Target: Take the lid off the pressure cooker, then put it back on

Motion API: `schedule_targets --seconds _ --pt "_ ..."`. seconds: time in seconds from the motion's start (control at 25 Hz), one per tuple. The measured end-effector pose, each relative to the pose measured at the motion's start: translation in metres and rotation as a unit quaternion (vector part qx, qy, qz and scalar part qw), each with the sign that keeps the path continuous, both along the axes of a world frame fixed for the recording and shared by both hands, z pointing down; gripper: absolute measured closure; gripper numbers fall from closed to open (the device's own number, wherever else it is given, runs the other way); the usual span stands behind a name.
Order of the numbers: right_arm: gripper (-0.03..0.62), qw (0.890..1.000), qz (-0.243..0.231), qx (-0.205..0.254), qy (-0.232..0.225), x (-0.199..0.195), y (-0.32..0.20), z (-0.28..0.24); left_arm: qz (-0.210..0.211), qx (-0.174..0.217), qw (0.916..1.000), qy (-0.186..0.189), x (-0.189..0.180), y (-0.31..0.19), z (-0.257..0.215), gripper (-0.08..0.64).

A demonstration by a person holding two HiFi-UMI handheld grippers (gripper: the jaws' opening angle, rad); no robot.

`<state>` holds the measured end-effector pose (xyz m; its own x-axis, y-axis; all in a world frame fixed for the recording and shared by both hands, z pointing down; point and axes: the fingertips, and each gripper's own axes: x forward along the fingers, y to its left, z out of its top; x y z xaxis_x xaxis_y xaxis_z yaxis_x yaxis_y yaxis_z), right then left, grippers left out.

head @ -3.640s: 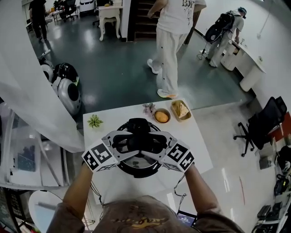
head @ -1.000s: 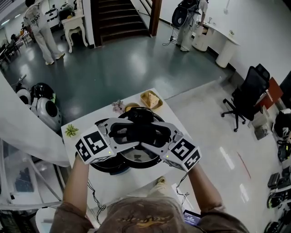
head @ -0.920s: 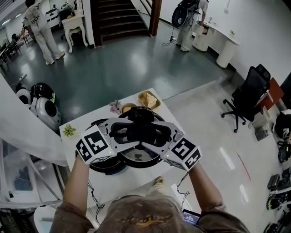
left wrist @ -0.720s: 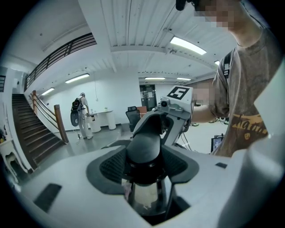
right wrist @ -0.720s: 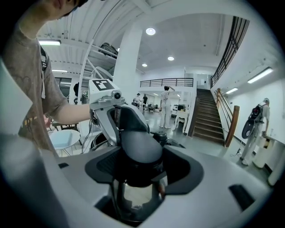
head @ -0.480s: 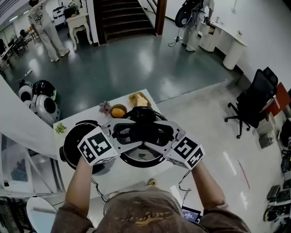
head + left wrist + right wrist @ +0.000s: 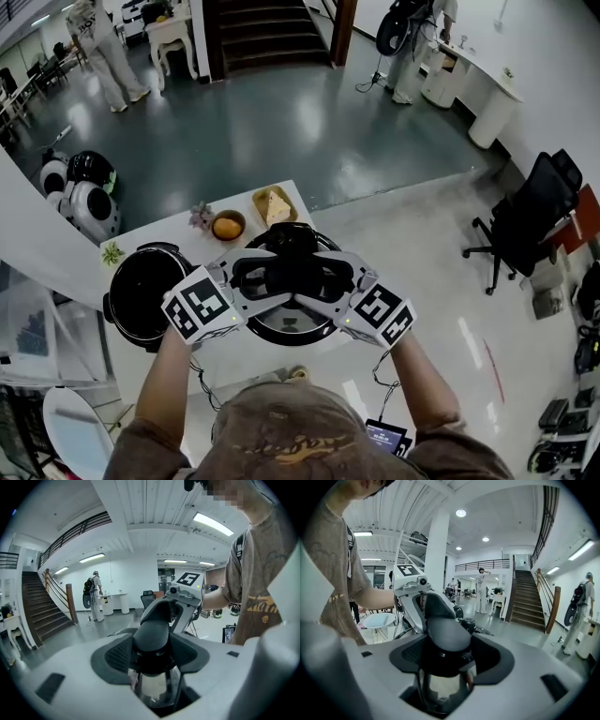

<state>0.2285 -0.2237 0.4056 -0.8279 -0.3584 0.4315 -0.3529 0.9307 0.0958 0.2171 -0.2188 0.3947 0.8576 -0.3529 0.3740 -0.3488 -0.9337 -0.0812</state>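
My left tongs (image 7: 262, 279) and right tongs (image 7: 321, 281) both clamp the lid (image 7: 289, 325) by its black handle (image 7: 291, 265), one from each side. The lid is just right of the open pot (image 7: 141, 292), over the counter (image 7: 230, 356).

No legible text anywhere, shirt print (image 7: 281, 448) too blurred

Open pot (image 7: 141, 292) blocks nine o'clock of the lid (image 7: 292, 325); bowl (image 7: 227, 226) and tray (image 7: 271, 205) crowd eleven to twelve; bare table (image 7: 239, 353) lies open at six o'clock.
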Motion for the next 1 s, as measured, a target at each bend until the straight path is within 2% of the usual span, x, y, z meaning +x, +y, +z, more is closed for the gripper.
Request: schedule_targets --seconds 0.2,0.52,1.0 --pt "0.302 1.0 -0.004 -0.003 -0.004 0.025 -0.003 0.011 -0.002 -0.003 1.0 -0.003 0.025 -0.003 0.011 0.308" --pt "0.302 1.0 -0.009 -0.019 -0.023 0.027 -0.013 0.047 -0.003 -0.012 0.9999 0.008 0.029 -0.012 0.045 0.307" --pt "0.302 0.998 -0.012 -0.064 -0.001 0.033 -0.026 0.132 -0.008 -0.07 0.9975 0.001 0.034 -0.026 0.131 0.307"
